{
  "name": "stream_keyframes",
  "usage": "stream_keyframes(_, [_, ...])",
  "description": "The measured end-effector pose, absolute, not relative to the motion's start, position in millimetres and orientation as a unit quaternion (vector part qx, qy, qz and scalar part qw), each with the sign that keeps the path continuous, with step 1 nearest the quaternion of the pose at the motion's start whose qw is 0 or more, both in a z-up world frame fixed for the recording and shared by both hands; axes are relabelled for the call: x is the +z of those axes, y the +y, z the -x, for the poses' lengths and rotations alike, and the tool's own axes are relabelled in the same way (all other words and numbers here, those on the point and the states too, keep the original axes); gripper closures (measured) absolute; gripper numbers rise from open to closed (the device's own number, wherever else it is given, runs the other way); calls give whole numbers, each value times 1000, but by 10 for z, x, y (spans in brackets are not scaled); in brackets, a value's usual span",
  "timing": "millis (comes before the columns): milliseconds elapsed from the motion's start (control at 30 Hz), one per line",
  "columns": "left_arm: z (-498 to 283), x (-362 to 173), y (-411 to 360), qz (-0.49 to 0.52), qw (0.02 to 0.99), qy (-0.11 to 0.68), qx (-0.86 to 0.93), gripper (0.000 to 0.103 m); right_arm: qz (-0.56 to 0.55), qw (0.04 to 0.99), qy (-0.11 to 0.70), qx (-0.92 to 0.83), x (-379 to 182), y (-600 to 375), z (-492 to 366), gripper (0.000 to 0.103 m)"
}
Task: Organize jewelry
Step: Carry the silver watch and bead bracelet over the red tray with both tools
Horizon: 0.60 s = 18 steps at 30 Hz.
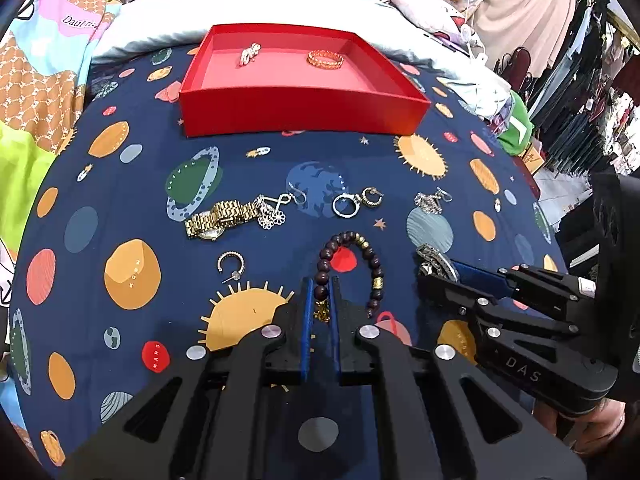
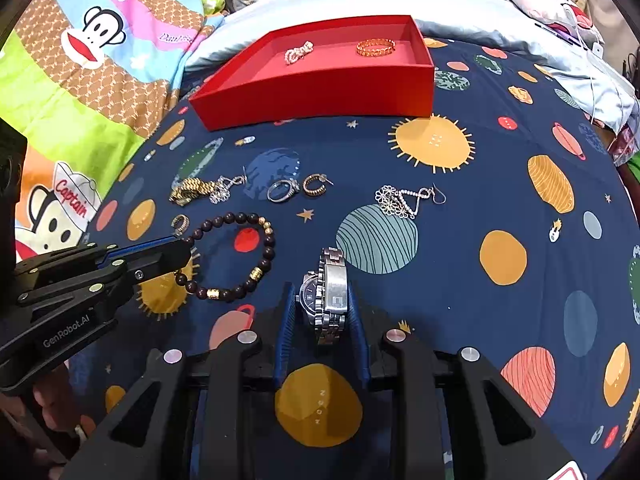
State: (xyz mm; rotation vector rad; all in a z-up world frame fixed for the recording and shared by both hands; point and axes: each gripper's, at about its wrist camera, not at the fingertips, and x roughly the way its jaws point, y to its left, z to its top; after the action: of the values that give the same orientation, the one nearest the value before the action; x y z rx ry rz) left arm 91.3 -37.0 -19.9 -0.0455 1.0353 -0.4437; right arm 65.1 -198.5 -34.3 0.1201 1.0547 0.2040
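A bed is spread with a navy planet-print sheet (image 2: 460,264); cartoon monkey bedding (image 2: 100,52) is bunched along one side, pale pillows lie behind, and racks of hanging clothes (image 1: 592,92) fill the room's edge. At the far side sits one open red tray (image 2: 320,96) holding two pieces: a sparkly silver item (image 2: 298,52) and an orange-gold ring (image 2: 375,47).

Loose on the sheet lie one gold watch (image 1: 216,220), two dangling flower earrings (image 2: 404,200), one silver ring (image 2: 282,190), a gold hoop (image 2: 314,185) and a small silver hoop (image 1: 229,264).

The left gripper (image 1: 321,300) has its fingers closed on one dark beaded bracelet (image 2: 236,256). The right gripper (image 2: 322,308) has its fingers around one silver watch (image 2: 326,296), touching it on both sides.
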Motion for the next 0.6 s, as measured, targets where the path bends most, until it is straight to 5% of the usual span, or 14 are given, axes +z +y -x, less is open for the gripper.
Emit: stream_keyframes(600, [-1009, 511, -365, 10, 878, 422, -224, 96, -80, 884, 448, 102, 170, -2202, -762, 79])
